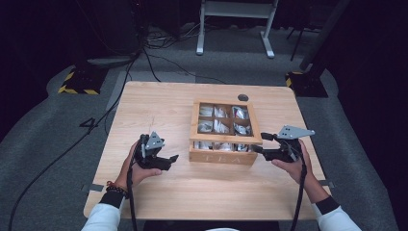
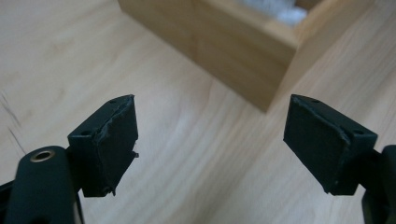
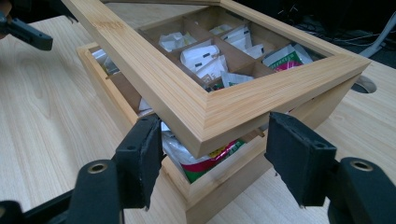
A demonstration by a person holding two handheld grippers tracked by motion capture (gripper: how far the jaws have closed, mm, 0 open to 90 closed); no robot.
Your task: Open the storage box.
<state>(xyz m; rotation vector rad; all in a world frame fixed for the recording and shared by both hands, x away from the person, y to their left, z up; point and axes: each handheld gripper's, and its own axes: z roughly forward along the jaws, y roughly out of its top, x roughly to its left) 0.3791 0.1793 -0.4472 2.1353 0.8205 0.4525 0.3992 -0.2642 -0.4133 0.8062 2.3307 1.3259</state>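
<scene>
A wooden tea box [image 1: 221, 156] stands right of centre on the table, its compartments holding white sachets [image 1: 220, 126]. Its windowed lid [image 1: 226, 139] is lifted at the front, leaving a gap over the box. My right gripper [image 1: 263, 143] is at the lid's front right corner. In the right gripper view the pads [image 3: 150, 144] bear on both sides of that corner of the lid [image 3: 154, 79], above the box [image 3: 224, 186]. My left gripper [image 1: 171, 161] hangs open and empty over bare wood, left of the box. In the left gripper view it [image 2: 210, 135] faces a box corner [image 2: 224, 51].
The light wooden table [image 1: 192, 192] has a round cable hole [image 1: 243, 97] behind the box. On the grey floor beyond lie cables, a white desk frame [image 1: 235, 29] and two stand bases with yellow-black stripes [image 1: 79, 82].
</scene>
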